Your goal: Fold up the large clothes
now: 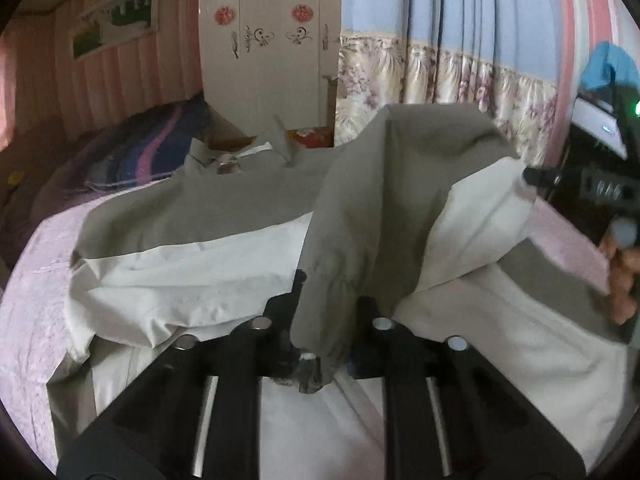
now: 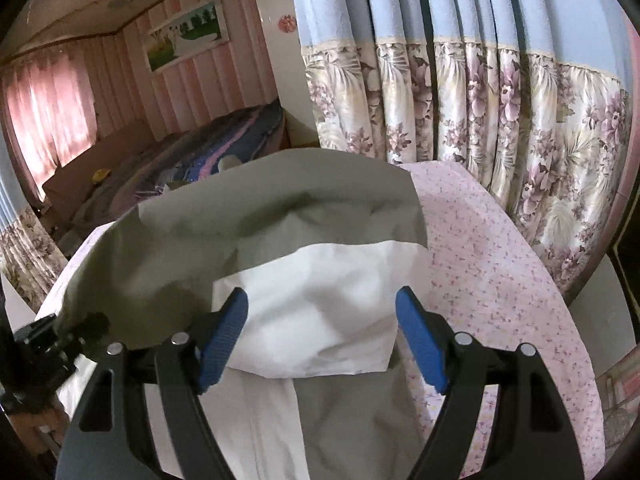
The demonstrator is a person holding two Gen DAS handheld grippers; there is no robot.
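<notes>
Two grippers work one garment (image 1: 224, 272). At lower centre of the left view, the left gripper (image 1: 320, 320) is clamped on a raised grey fold; in the right view, the right gripper (image 2: 322, 344) stands apart, pads clear of the white panel. A neat fold likely needs edges aligned and taut. Thin, creased grey-and-white cloth drapes over the pink floral bedsheet (image 2: 500, 264); pleated curtains (image 2: 480, 100) hang beyond.

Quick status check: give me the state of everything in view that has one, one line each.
left gripper: shut on a grey fold of the garment.
right gripper: open, white cloth between the pads, not pinched.
garment: grey and white, spread on the bed, one part lifted and folded over.
wardrobe: doors closed.
curtains: drawn.
</notes>
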